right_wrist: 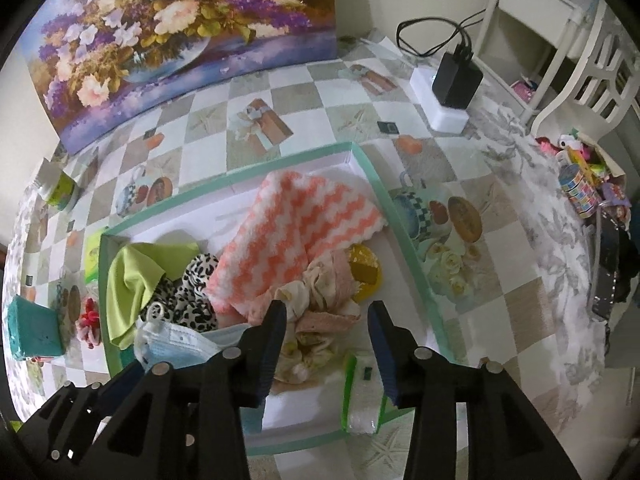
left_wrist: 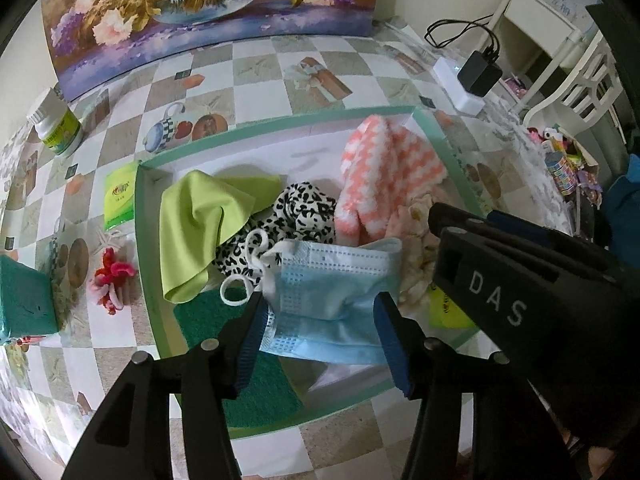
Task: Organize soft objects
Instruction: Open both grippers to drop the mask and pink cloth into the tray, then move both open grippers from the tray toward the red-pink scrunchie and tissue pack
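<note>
Both tongs hung over the green-rimmed tray [left_wrist: 142, 216]. From my feed, the left gripper [left_wrist: 320, 328] was spread wide, its blue pads [left_wrist: 250, 344] either side of the blue face mask [left_wrist: 332, 280] without pinching it. That mask lay in the tray against the lime cloth [left_wrist: 192, 224] and leopard-print fabric [left_wrist: 300, 212], with the pink-and-white fuzzy cloth [left_wrist: 384, 168] behind. The right gripper [right_wrist: 326, 344] was also open and held nothing, poised above a crumpled beige floral cloth [right_wrist: 316, 304]. A wrapped tissue pack [right_wrist: 362, 392] rested on the tray's near rim, just beside its right finger. Outside the tray, left, lay pink hair ties [left_wrist: 110, 280].
</note>
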A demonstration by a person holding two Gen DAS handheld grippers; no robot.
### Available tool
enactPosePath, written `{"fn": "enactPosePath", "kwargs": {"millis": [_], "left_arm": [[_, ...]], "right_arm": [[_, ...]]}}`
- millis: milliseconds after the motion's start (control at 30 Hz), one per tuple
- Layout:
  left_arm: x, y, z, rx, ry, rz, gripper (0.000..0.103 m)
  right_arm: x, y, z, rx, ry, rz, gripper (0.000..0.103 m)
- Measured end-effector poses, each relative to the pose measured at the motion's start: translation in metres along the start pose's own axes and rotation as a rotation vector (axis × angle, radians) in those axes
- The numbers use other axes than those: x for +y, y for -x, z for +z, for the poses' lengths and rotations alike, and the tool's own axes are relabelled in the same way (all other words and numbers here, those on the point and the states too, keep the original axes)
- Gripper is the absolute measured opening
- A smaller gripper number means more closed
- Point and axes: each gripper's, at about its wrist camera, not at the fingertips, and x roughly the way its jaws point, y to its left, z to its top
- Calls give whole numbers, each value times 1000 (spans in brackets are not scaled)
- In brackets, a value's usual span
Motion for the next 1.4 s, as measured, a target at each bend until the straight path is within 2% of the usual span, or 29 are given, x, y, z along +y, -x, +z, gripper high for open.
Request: {"fn": "enactPosePath", "kwargs": {"millis": [133,333,500,567,700,867,900,967,1033,1233,1300,1400], "left_arm": [[1,11,1,-23,4,-11,64],[13,24,3,-40,46,-20,64],[44,34,8,-67,130,7,66],[61,38,9,-81,171,20,76],[89,46,11,-105,240,62,76],[125,51,10,-118,330,104,76],[131,51,9,-118,348,106,76],[146,51,7,-118,389,111,85],[158,50,5,-119,423,114,86],[185,47,0,-112,493,116,86],[192,43,-1,-103,512,118,86],[200,37,-2,-85,532,125,86]], "right_arm": [[-2,14,3,-34,-12,4,52],[-7,33,4,-75,-27,8,54],[-8,39,3,-87,-32,7,59],[-8,38,3,-84,-32,5,60],[-2,33,0,-60,-24,-9,63],[22,26,-6,-28,48,-14,64],[26,26,-7,-28,59,-11,66],[36,26,-8,-31,82,-5,70],[46,25,-10,-32,102,0,71],[71,23,-12,-45,139,37,85],[78,22,-12,-54,142,55,94],[88,20,-11,-61,145,71,102]]}}
